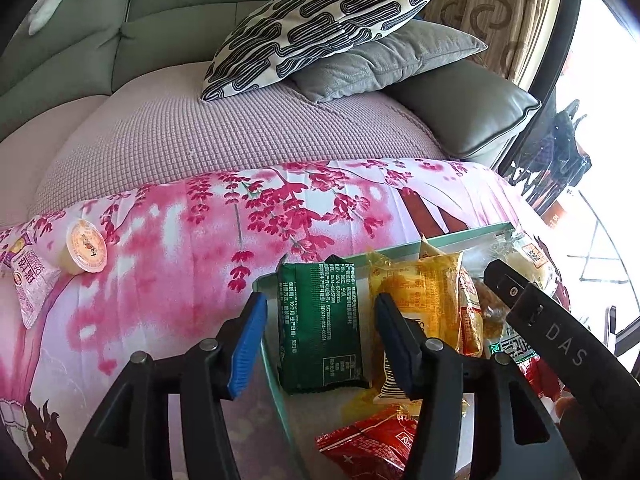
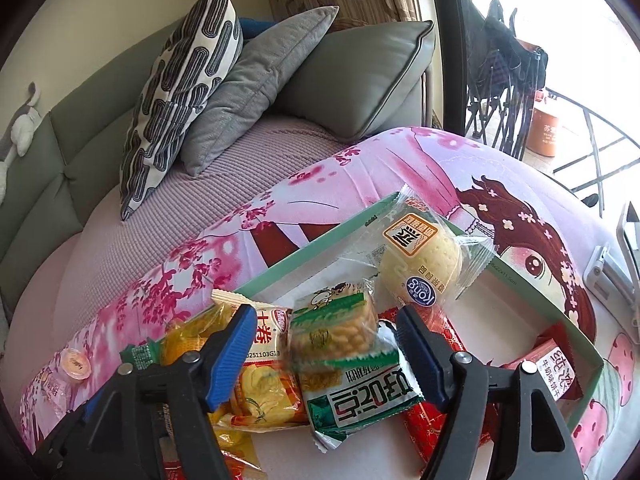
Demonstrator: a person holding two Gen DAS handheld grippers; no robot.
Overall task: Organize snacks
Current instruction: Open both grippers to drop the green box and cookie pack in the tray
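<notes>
A shallow pale-green box (image 1: 440, 236) (image 2: 320, 248) lies on a pink floral cloth and holds several snack packets. My left gripper (image 1: 320, 344) is open, its blue pads standing clear on either side of a dark green packet (image 1: 320, 324) that lies flat at the box's left end. My right gripper (image 2: 326, 360) is open over a green-and-white puffed-snack packet (image 2: 352, 380), which the pads do not touch. Beside it are a yellow roll packet (image 2: 264, 380), a wrapped bun (image 2: 420, 264) and a red biscuit packet (image 2: 556, 364). A jelly cup (image 1: 86, 252) and a pink sachet (image 1: 30, 284) lie outside on the cloth.
Behind the cloth is a sofa seat with a mauve cover (image 1: 200, 132), a patterned cushion (image 1: 320, 28) and two grey cushions (image 1: 388, 60). A black part of the other gripper (image 1: 552, 332) crosses the left wrist view. A window frame and balcony rail (image 2: 580, 160) are to the right.
</notes>
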